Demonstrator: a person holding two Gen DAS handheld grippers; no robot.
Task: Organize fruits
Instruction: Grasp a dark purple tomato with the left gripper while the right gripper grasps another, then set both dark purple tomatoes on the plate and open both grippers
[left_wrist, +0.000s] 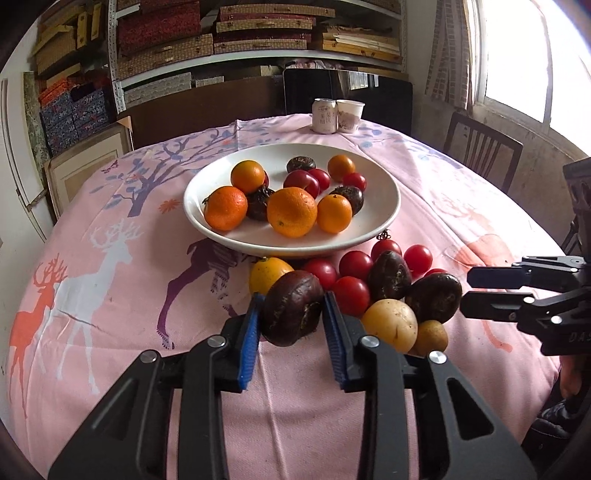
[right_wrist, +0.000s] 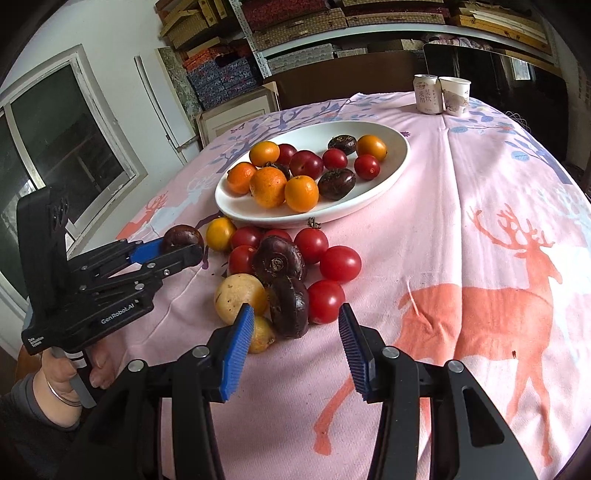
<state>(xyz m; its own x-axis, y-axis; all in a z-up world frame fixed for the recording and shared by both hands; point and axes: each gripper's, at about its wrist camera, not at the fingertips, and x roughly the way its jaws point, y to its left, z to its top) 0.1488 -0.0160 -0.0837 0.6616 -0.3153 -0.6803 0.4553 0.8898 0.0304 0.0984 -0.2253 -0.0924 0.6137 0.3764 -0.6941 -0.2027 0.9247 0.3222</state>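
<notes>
Your left gripper (left_wrist: 291, 314) is clamped on a dark water chestnut (left_wrist: 292, 308), its blue jaws pressing both flanks, at the near edge of the loose pile on the pink deer-print surface (right_wrist: 480, 206) — whether the chestnut has cleared the cloth, the views do not settle. Your right gripper (right_wrist: 295, 325) hovers with jaws apart and empty, lined up on another dark chestnut (right_wrist: 290, 312) standing on edge beside a red tomato (right_wrist: 325, 301) and a pale yellow fruit (right_wrist: 240, 297). The white plate (left_wrist: 388, 206) just beyond the pile already holds oranges, tomatoes and chestnuts. To finish this step cleanly, lift straight up before travelling, so the neighbouring orange (left_wrist: 267, 273) is not nudged, carry the chestnut over the rim, and lower it into a bare patch of plate — releasing low, since round fruit will likely roll.
</notes>
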